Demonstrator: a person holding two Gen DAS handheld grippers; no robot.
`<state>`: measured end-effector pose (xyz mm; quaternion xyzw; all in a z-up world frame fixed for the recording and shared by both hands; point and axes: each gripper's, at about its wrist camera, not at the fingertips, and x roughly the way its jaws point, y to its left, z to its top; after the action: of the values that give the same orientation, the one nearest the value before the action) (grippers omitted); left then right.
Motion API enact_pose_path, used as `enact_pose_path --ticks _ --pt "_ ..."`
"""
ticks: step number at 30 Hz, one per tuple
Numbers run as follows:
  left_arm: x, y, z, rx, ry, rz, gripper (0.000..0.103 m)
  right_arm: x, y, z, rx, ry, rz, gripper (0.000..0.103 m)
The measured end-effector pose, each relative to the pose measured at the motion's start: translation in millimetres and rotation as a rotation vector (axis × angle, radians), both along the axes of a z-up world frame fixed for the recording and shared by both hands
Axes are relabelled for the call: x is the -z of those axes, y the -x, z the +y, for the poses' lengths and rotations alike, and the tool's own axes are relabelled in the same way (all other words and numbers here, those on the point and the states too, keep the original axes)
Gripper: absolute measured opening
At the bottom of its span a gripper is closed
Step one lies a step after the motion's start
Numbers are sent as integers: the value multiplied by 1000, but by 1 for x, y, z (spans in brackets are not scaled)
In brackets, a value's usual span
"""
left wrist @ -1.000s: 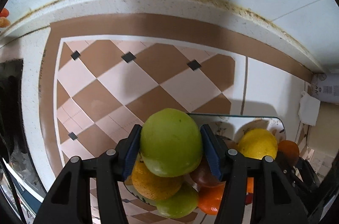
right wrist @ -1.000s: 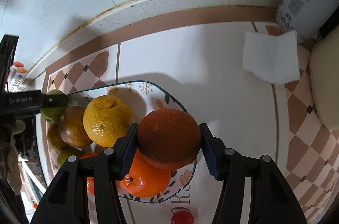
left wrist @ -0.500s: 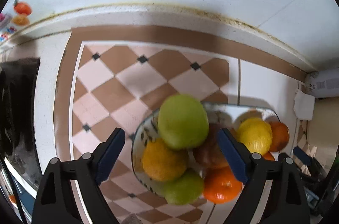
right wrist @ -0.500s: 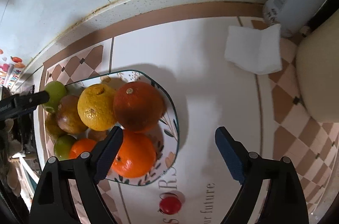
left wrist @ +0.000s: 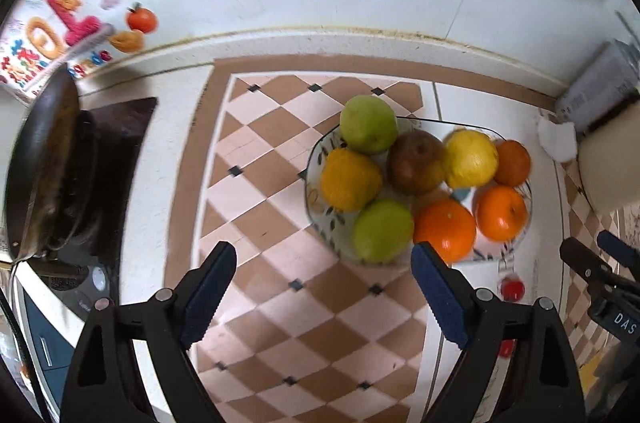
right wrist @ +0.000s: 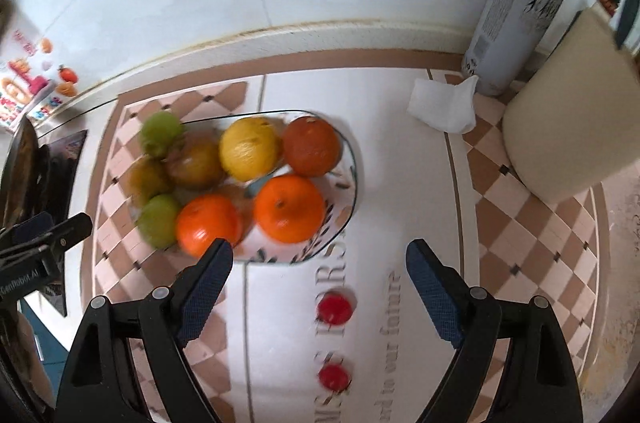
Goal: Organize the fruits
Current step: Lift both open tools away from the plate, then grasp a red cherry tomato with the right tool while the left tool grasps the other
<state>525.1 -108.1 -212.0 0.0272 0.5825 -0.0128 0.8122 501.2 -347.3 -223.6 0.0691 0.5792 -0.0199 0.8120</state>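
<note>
A home kitchen — tiled counter [left wrist: 280, 183], a wok [left wrist: 40, 159] on the stove [left wrist: 116, 143], fruit plate [right wrist: 348, 159]

Glossy glass, dimpled peel, matt pads

Clear glass plate [right wrist: 352, 163] gleams; oranges [right wrist: 289, 209] show pitted skin; fingers [left wrist: 440, 299] wear textured blue pads; bench [left wrist: 280, 303] has smooth tile-print covering.

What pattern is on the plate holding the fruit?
The clear glass plate carries dark leaf sprigs on a white ground, clearest in the right wrist view.
</note>
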Motion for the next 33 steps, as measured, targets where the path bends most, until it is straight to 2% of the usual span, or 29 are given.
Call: enact_pose_path --ticks 6,21,33 --pt "-40 56 2 41 -4 -102 89 -39 49 28 -19 48 -74 91" --pt "-121 161 5 81 64 -302 89 -136 165 38 12 46 -270 91" --pt "-148 205 1 110 86 -382 89 -183 231 43 31 58 -374 91"
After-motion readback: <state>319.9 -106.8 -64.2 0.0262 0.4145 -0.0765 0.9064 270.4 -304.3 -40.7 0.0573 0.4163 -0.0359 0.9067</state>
